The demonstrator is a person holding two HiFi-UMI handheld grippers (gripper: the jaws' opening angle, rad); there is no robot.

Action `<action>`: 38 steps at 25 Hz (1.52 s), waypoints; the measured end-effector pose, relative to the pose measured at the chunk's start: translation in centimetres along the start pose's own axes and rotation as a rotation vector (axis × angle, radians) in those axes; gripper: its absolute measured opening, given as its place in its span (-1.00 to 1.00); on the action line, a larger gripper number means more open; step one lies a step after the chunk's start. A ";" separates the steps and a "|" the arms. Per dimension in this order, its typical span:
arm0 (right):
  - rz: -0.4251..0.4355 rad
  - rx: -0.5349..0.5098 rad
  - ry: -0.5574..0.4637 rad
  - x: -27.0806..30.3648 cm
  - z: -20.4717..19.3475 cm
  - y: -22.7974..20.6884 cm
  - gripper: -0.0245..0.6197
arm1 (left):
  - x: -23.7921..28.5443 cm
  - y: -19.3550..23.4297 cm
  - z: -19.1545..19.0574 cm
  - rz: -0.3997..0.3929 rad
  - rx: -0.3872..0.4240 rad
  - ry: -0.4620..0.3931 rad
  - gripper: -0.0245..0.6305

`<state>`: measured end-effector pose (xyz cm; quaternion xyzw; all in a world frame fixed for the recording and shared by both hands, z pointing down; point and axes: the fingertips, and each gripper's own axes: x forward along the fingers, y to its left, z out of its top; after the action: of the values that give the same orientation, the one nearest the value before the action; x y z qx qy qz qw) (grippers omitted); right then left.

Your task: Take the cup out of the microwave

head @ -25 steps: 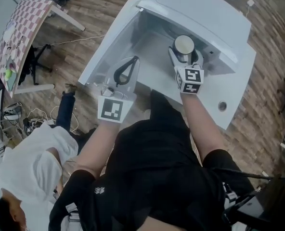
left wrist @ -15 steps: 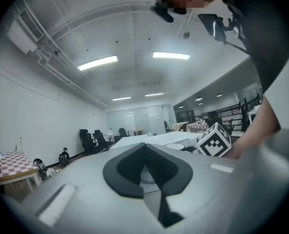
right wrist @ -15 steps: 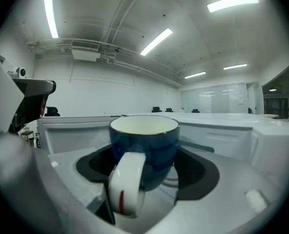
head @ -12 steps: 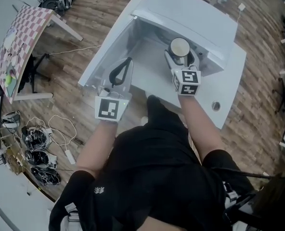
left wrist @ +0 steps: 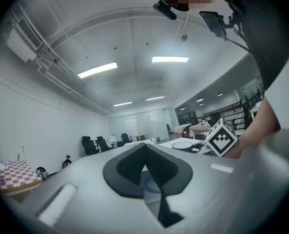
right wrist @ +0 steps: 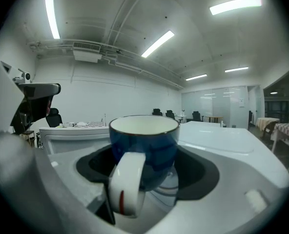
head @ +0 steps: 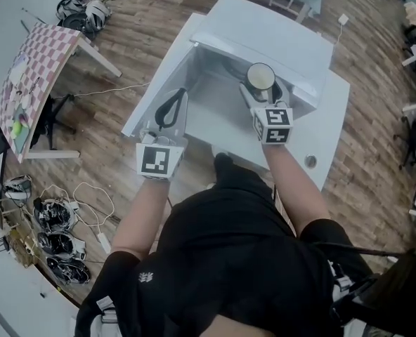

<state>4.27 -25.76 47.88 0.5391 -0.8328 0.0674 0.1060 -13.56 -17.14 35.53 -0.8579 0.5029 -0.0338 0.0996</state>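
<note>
Wood flooring rings the white bench (head: 327,135), and over the last second the right gripper (head: 263,88) has drawn back from under the roof of the microwave (head: 278,37) to its front lip, so the removal looks nearly finished. Its jaws stand partway apart, clamped on the sides of the blue cup (head: 261,76), which sits upright at the cavity's mouth, white handle toward the person. Beside the open door (head: 152,97), near the bench's left edge, the left gripper (head: 178,97) hovers with jaws pressed together on nothing.

Wooden floor (head: 138,34), checkered-top table (head: 39,72) at left, tangled cables (head: 53,213) on the floor, white table (head: 331,128)
</note>
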 end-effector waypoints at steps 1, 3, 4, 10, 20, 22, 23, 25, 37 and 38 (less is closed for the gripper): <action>0.001 0.000 -0.003 -0.1 0.3 0.1 0.25 | -0.1 0.3 0.0 0.004 0.008 0.001 -0.91; 0.005 -0.001 -0.008 -0.4 1.0 0.2 0.25 | -0.4 0.7 0.2 0.010 0.023 0.006 -0.91; 0.007 -0.001 -0.009 -0.5 1.3 0.3 0.25 | -0.5 0.8 0.4 0.011 0.026 0.007 -0.91; 0.015 -0.006 -0.009 -1.4 3.1 0.1 0.25 | -0.6 1.0 1.3 0.002 0.021 0.008 -0.91; 0.017 -0.051 -0.030 -2.7 6.9 -0.8 0.25 | -0.1 2.5 4.0 0.022 0.028 -0.023 -0.91; 0.019 -0.040 -0.031 -2.9 7.3 -1.1 0.26 | 0.0 2.7 4.6 0.025 0.035 -0.026 -0.91; 0.021 -0.032 -0.030 -3.0 7.5 -1.2 0.25 | 0.1 2.8 5.0 0.027 0.037 -0.029 -0.91; 0.028 -0.016 -0.027 -3.1 7.9 -1.3 0.25 | 0.2 3.1 5.6 0.031 0.038 -0.035 -0.91; 0.041 0.009 -0.030 -3.3 10.1 -2.4 0.26 | 2.7 3.5 7.7 0.003 0.053 -0.041 -0.91; 0.038 0.010 -0.031 -3.2 10.2 -2.6 0.25 | 3.0 3.4 7.8 0.000 0.054 -0.044 -0.91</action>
<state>6.88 -26.32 37.16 0.5248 -0.8441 0.0653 0.0890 -13.79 -20.28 27.07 -0.8554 0.4997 -0.0285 0.1336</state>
